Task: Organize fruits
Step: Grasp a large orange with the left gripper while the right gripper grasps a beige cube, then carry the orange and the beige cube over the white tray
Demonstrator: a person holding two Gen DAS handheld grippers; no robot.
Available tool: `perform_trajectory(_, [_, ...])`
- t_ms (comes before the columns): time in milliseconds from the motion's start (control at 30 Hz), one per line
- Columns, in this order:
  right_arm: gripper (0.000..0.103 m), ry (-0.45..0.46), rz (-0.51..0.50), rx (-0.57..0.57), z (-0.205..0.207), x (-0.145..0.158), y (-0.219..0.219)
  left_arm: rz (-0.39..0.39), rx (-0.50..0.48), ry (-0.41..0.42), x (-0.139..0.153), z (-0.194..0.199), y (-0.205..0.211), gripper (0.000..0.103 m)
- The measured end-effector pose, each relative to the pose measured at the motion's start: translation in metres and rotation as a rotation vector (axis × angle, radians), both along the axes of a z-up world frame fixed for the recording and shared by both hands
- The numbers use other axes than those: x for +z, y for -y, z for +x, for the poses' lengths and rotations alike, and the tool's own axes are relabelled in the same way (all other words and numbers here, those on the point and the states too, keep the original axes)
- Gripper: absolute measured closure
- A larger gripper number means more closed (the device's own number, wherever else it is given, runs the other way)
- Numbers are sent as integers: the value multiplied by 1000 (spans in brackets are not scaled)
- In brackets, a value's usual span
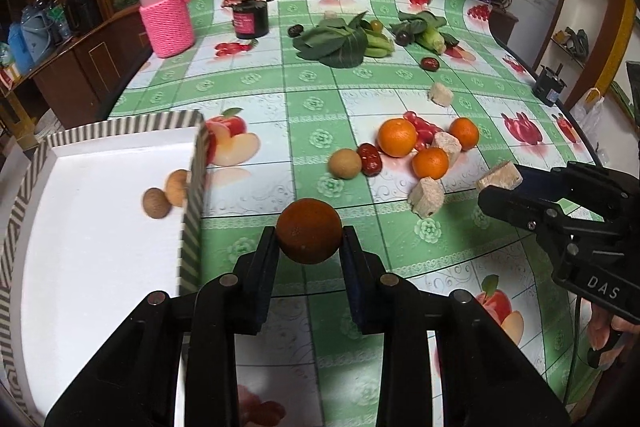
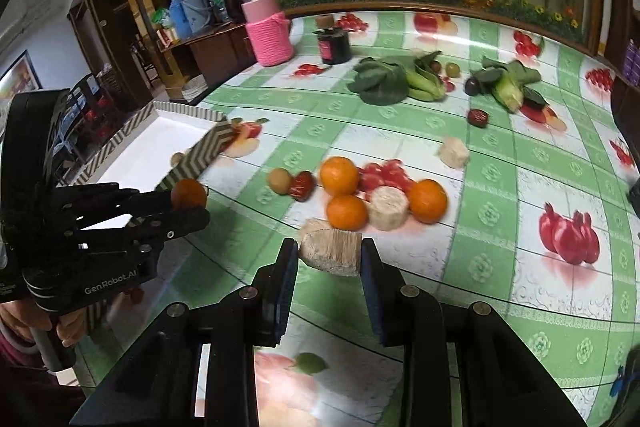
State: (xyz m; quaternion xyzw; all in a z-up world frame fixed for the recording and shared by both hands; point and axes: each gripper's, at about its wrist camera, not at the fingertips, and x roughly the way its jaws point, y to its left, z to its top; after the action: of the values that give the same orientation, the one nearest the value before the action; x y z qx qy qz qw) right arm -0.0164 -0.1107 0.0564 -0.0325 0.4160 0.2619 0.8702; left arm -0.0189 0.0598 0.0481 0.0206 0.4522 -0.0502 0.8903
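Fruit in both grips, box waiting on the left

Orange (image 1: 309, 231) sits pinched between the jaws of the left gripper (image 1: 309, 241), lifted off the bench (image 1: 400, 239) just right of the striped box (image 1: 195, 195). Two small brown fruits (image 1: 156, 202) lie inside the box against its near wall. The right gripper (image 2: 330, 253) has its jaws closed on a pale, fibrous chunk (image 2: 331, 251), held low over the bench.

Three more oranges (image 1: 397, 137) are clustered mid-bench with a red date (image 1: 369, 159), a round tan fruit (image 1: 345, 164), more pale chunks (image 1: 426, 197) and a few small red tomatoes (image 1: 422, 126). Leafy greens (image 1: 336, 41) lie well behind.

By its look the orange is firm and fairly light, with a dimpled skin that should not slip; a grip across its widest part, as now, seems right, with only moderate squeeze so it does not bruise. Being round, it will likely roll once released, so setting it low on the box floor would suit. The chunk looks dry, light and perhaps crumbly; hold it by its flat sides.
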Motion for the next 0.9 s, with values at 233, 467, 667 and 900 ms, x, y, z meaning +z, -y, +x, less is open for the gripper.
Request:
perform_trajectory(233, [71, 19, 0, 45, -6, 9, -23, -12, 43, 17, 10, -6, -27, 75])
perform_trajectory(467, [71, 25, -4, 84, -8, 15, -48, -35, 118, 23, 16, -11, -68, 75])
perform_trajectory(667, [71, 28, -23, 142, -8, 17, -80, -20, 185, 17, 15, -12, -103, 75])
perform_trajectory(900, [71, 18, -37, 216, -3, 15, -119, -9, 244, -3, 10, -6, -136, 75])
